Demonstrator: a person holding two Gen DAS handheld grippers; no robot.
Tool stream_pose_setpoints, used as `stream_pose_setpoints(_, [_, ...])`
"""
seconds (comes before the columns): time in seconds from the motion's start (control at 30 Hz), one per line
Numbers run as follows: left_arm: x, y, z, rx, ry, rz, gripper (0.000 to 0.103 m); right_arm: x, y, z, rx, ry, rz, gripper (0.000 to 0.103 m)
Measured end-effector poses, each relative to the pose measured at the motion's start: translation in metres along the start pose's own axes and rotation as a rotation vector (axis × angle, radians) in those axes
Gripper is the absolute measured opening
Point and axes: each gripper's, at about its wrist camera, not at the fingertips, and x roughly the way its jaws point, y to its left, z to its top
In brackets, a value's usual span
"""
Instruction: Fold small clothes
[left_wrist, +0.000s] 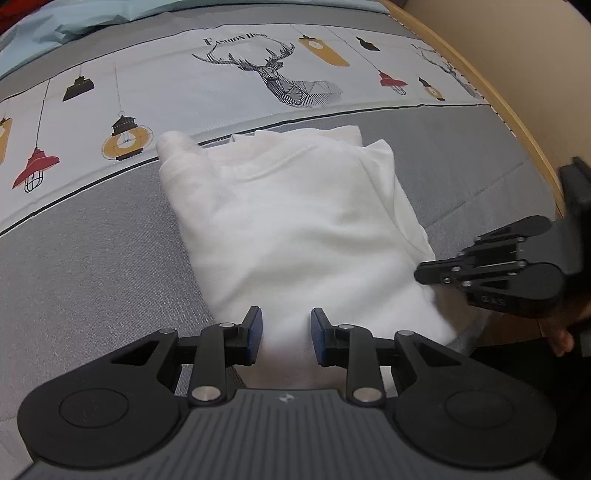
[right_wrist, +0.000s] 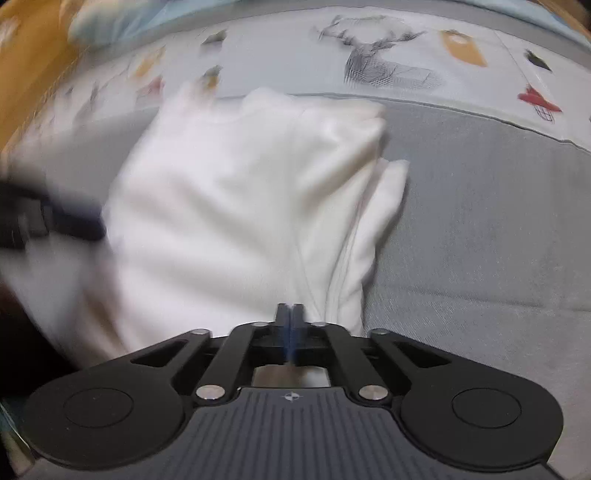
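A white garment (left_wrist: 295, 221) lies partly folded on the grey bed cover, its sleeves tucked in at the far end. My left gripper (left_wrist: 286, 334) is open, its blue-padded fingers straddling the garment's near edge. My right gripper (left_wrist: 424, 275) shows at the right of the left wrist view, fingers together at the garment's right edge. In the right wrist view the garment (right_wrist: 240, 206) is blurred by motion and my right gripper (right_wrist: 291, 314) is shut at its near hem; I cannot tell whether cloth is pinched. The left gripper (right_wrist: 74, 221) shows blurred at the garment's left.
The bed cover (left_wrist: 92, 277) is grey with a white printed band of lamps and a deer (left_wrist: 280, 74) beyond the garment. A wooden bed frame (left_wrist: 517, 122) runs along the right. A light blue pillow (left_wrist: 74, 22) lies at the far left.
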Motion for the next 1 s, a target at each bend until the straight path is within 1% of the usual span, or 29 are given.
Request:
stream_pose_setpoints(0.07, [0.0,-0.001,-0.001,0.002,-0.005,0.003,0.03,-0.008,-0.006,0.0,0.058,-0.024,0.024,0.0])
stream_pose_setpoints(0.13, [0.0,-0.002,-0.002,0.005,-0.005,0.0,0.03,-0.013,-0.008,0.001,0.058,-0.043,0.03,0.0])
stream_pose_setpoints(0.17, [0.003,-0.001,-0.003,0.007,0.002,0.0,0.03,-0.013,-0.008,0.002,0.057,-0.038,0.032,0.0])
stream_pose_setpoints(0.2, [0.008,0.0,-0.004,0.012,0.02,0.009,0.03,-0.01,-0.009,0.003,0.062,-0.02,0.031,0.0])
stream_pose_setpoints(0.27, [0.02,-0.001,-0.009,0.041,0.072,0.054,0.031,-0.004,-0.013,0.006,0.072,-0.006,0.029,0.0])
stream_pose_setpoints(0.33, [0.021,-0.007,-0.009,0.07,0.074,0.075,0.033,-0.01,-0.011,0.007,0.09,-0.046,0.031,0.0])
stream_pose_setpoints(0.37, [0.019,-0.007,-0.007,0.054,0.065,0.067,0.037,-0.014,-0.012,0.01,0.107,-0.082,0.031,0.003])
stream_pose_setpoints(0.4, [0.018,-0.005,-0.005,0.034,0.054,0.058,0.041,-0.019,-0.014,0.011,0.133,-0.123,0.033,0.01])
stream_pose_setpoints(0.43, [0.016,-0.003,-0.004,0.016,0.04,0.052,0.041,-0.024,-0.018,0.013,0.171,-0.166,0.037,0.016])
stream_pose_setpoints(0.5, [0.014,-0.002,0.0,0.005,0.017,0.064,0.045,-0.029,-0.027,0.017,0.248,-0.221,0.025,0.043])
stream_pose_setpoints(0.53, [0.013,-0.003,0.001,0.003,0.01,0.074,0.046,-0.029,-0.031,0.018,0.278,-0.231,0.006,0.047])
stream_pose_setpoints(0.6, [0.013,-0.002,0.004,-0.009,0.003,0.085,0.051,-0.022,-0.037,0.02,0.318,-0.204,-0.017,0.048])
stream_pose_setpoints(0.67, [0.014,0.0,0.007,-0.025,-0.003,0.099,0.054,-0.008,-0.042,0.02,0.346,-0.138,-0.021,0.048])
stream_pose_setpoints(0.73, [0.014,0.004,0.009,-0.046,-0.011,0.111,0.061,0.005,-0.042,0.018,0.35,-0.07,-0.046,0.048])
stream_pose_setpoints(0.8, [0.015,0.01,0.011,-0.074,-0.02,0.127,0.073,0.01,-0.043,0.019,0.351,-0.064,-0.053,0.055])
stream_pose_setpoints(0.9, [0.02,0.019,0.013,-0.118,-0.018,0.156,0.077,0.014,-0.045,0.019,0.364,-0.064,-0.046,0.057])
stream_pose_setpoints(1.0, [0.029,0.031,0.013,-0.179,-0.006,0.156,0.079,0.016,-0.048,0.02,0.381,-0.064,-0.032,0.058])
